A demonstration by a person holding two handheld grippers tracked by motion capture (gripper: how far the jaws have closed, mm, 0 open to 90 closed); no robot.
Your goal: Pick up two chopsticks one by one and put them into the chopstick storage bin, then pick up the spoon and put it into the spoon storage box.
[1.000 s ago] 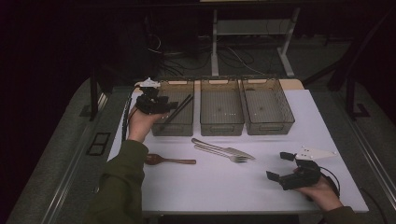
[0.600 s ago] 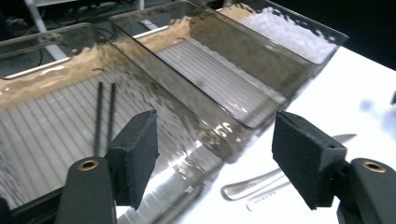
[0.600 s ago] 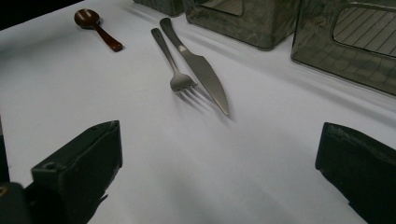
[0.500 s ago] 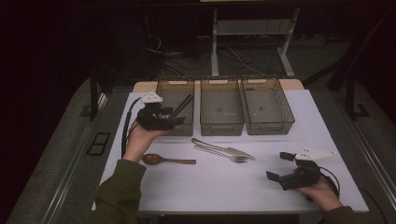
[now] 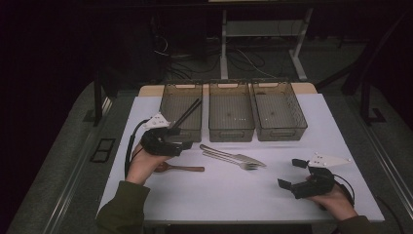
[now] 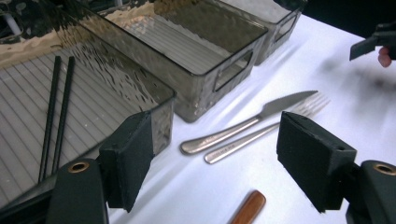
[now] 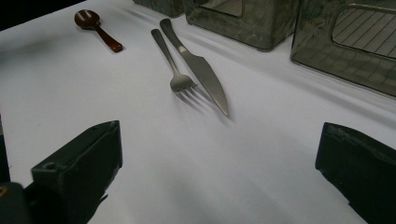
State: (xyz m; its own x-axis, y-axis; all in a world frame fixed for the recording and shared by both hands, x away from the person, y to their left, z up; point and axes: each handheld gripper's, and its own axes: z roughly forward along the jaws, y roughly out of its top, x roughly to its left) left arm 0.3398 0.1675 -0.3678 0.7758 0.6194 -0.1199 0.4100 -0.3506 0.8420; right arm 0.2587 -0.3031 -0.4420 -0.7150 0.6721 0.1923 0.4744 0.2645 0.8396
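**Chopsticks in the bin, left jaws just opened**

While the chopsticks [image 5: 186,115] lean in the left bin [image 5: 168,105], the left gripper [image 5: 186,143] hovers just before it, its jaws having just opened, nothing between them. Knife [image 5: 229,154], fork [image 5: 234,162] and wooden spoon [image 5: 178,168] lie nearby; right gripper [image 5: 291,173] rests open.

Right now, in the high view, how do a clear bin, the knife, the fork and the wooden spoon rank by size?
1. Middle bin, by far the largest.
2. Knife.
3. Fork, much like the knife; too close to call.
4. Wooden spoon, partly hidden by the left hand, so unsure.

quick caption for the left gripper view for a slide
Open left gripper over a knife, fork and wooden spoon handle; chopsticks in bin.
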